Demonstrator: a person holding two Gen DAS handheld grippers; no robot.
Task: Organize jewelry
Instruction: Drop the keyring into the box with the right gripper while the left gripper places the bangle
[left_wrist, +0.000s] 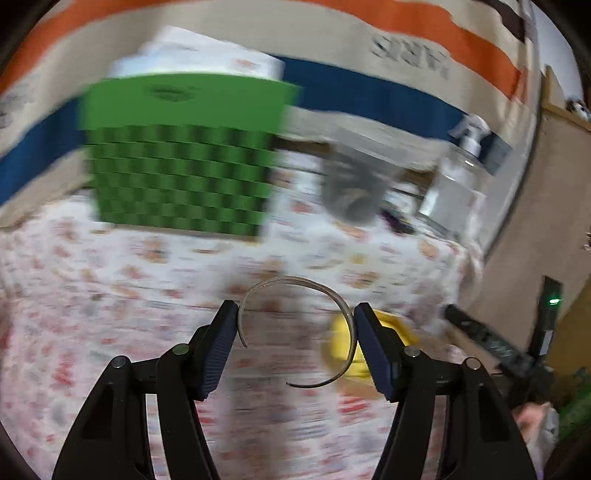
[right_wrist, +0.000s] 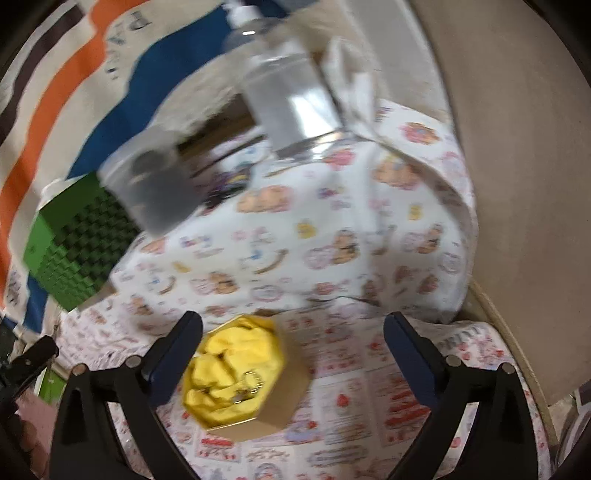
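The left gripper (left_wrist: 297, 341) holds a thin open metal bangle (left_wrist: 314, 295) crosswise between its two dark blue pads (left_wrist: 221, 347), the jaws set about the bangle's width apart with each pad pressed against an outer side of the band, and the bangle's gap facing back toward the camera. It is lifted above the patterned cloth (left_wrist: 147, 266) covering the table, and a yellow-lined box (left_wrist: 369, 343) shows blurred just past the right pad. Farther back stand a green woven basket (left_wrist: 181, 155), a clear plastic container (left_wrist: 358, 177) and a clear pump bottle (left_wrist: 458, 173). The right gripper (right_wrist: 291, 354) has its jaws spread wide and grips nothing; the octagonal cardboard box (right_wrist: 243, 373) with yellow lining sits on the cloth between its fingers, closer to the left one, with a small ring-like piece (right_wrist: 251, 380) lying in it.
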